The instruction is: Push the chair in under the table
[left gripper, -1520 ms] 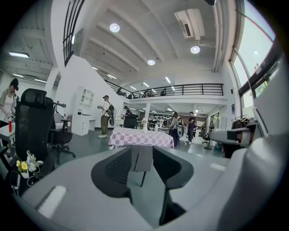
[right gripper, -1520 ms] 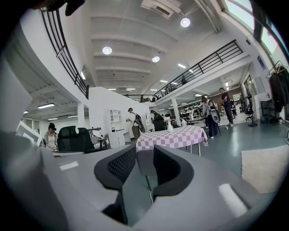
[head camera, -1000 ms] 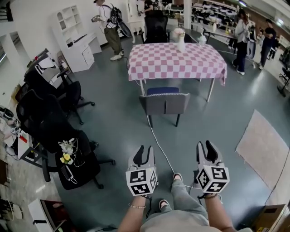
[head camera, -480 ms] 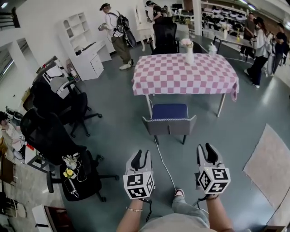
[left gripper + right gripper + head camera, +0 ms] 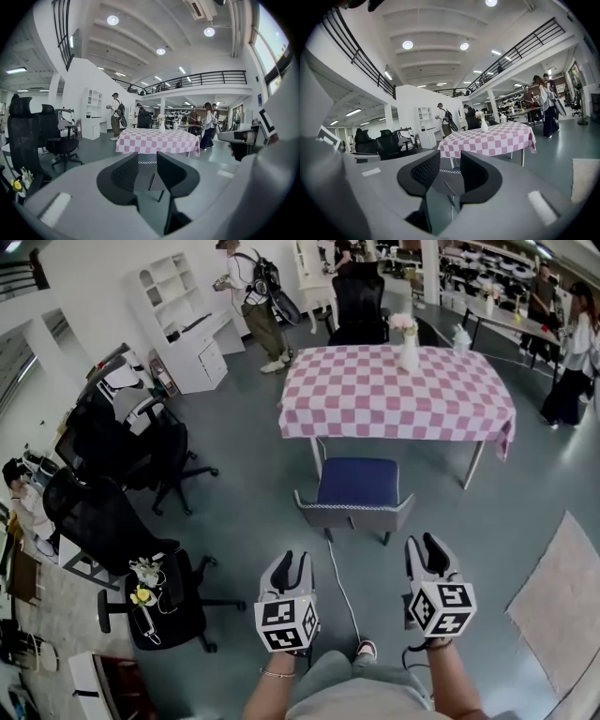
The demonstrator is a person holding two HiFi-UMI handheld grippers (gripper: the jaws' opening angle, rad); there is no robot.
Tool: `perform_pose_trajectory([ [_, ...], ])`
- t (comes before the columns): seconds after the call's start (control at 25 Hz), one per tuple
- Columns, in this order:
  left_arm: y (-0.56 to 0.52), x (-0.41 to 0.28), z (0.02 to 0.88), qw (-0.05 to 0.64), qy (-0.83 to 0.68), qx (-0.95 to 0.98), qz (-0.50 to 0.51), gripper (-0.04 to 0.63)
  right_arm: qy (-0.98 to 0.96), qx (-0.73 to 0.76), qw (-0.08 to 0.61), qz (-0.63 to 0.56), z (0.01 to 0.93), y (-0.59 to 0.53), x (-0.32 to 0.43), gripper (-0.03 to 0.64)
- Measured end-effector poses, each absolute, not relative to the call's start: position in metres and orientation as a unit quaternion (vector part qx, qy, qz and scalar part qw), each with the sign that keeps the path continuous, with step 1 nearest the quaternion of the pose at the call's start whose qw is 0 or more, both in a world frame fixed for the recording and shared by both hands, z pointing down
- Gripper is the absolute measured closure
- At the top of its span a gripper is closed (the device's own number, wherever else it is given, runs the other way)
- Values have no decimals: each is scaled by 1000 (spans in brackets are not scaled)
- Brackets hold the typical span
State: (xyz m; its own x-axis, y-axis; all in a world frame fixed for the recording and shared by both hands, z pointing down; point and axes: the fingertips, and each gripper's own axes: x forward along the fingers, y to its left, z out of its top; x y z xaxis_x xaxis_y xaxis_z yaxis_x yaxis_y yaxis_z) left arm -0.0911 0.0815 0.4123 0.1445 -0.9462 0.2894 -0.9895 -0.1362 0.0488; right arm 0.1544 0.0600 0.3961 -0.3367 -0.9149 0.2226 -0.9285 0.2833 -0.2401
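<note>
Closing on chair [image 5: 354,493], now nearer at 12 o'clock, seat standing out from checked tabletop [image 5: 394,395]; my left claw [image 5: 292,561] and right claw [image 5: 423,545] both agape, empty, short of backrest, push not yet begun

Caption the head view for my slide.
Left gripper and right gripper, open and empty, point toward the blue-seated chair, not yet pushed under the checked table.
</note>
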Motion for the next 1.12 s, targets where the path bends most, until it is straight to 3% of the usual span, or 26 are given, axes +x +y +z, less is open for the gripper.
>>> perform_pose_trajectory([
  [0.44,17,-93,421,122,-653,741,94,471,-809,560,31,176,410,-10,145,497],
  [1.12,-186,-126,397,113,-603,787,63,471,-785,601,34,146,375,-176,102,497],
])
